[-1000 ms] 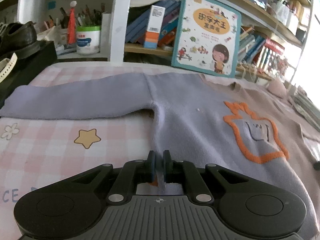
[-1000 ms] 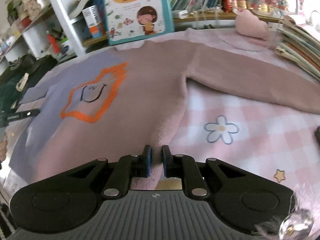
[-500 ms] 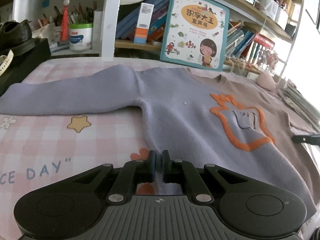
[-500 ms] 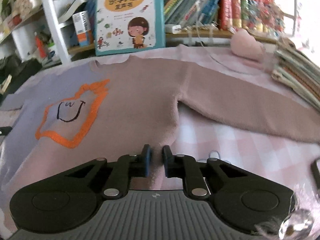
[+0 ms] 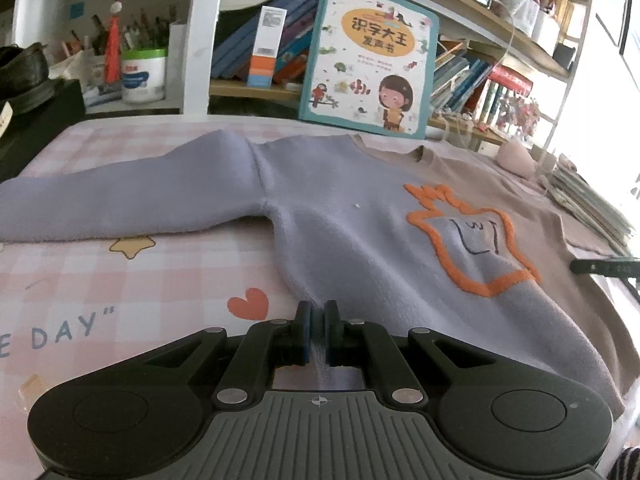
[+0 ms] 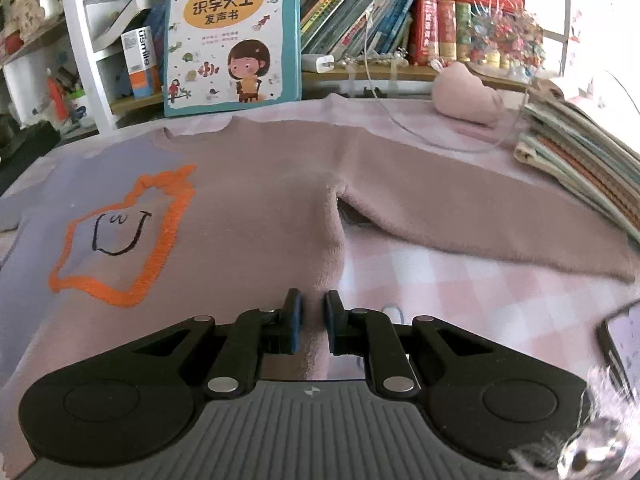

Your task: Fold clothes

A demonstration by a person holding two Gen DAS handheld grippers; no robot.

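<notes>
The left gripper [image 5: 316, 330] is clamped on the lower hem of the sweater [image 5: 344, 216] at its lilac side, a thin ridge of knit pinched between the blue pads [image 5: 305, 334]; the hem edge itself drops out of sight behind the gripper body. The right gripper [image 6: 311, 326] is likewise closed on the hem at the pinkish-tan side, a fold of fabric filling the narrow gap between its pads [image 6: 295, 326]. Outward from both, the sweater lies flat and face up on the surface covered by a pink checked cloth [image 5: 120, 280], its orange-outlined patch [image 6: 120, 236] with a drawn face at the chest. The lilac sleeve [image 5: 120, 204] stretches out to one side, its cuff cut off by the frame edge; the tan sleeve [image 6: 480, 224] stretches the other way, its end meeting a stack of books [image 6: 580, 168]. In the left wrist view a dark tip of the other gripper shows at the far right edge, too little to read. Behind the collar a children's book [image 6: 232, 36] stands against the bookshelf [image 6: 400, 28], with a pink plush toy [image 6: 468, 96] beside it. A phone [image 6: 622, 344] is partly cut off at the right, and a blurred shiny object sits in the lower corner, unidentifiable.
</notes>
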